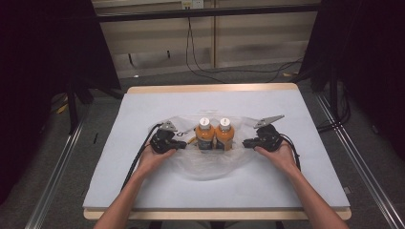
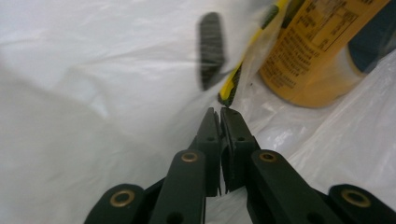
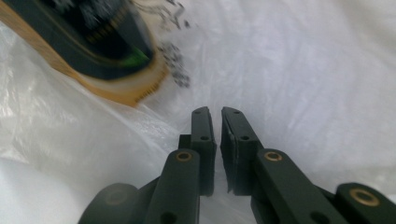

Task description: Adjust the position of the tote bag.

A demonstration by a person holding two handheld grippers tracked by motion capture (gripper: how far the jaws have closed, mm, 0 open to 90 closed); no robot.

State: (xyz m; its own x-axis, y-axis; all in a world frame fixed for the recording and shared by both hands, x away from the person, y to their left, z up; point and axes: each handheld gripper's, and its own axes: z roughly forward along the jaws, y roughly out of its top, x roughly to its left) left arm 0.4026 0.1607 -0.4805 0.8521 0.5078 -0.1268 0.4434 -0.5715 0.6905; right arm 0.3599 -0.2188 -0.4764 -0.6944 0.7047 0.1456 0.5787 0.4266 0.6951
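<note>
Setting: white-covered table (image 1: 143, 191) in a dim workroom.
Bottles: two orange bottles (image 1: 215, 134) upright, touching, on a clear plastic bag (image 1: 210, 167) at centre.
Left gripper (image 1: 179, 144): jaws pinched together on bag film, apparently.
Right gripper (image 1: 247, 142): jaws nearly closed; grip on film unclear.
Advice: likely spreading the bag; pull evenly outward, keeping the bottles standing.

Fine print covers the orange bottle (image 2: 317, 51) label, too blurred to read

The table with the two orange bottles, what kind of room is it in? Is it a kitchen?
Probably not a kitchen; it looks like a recording workshop or lab. The table has a plain pale cover, black curtains hang on both sides, and cables trail across the bare floor behind it.
</note>
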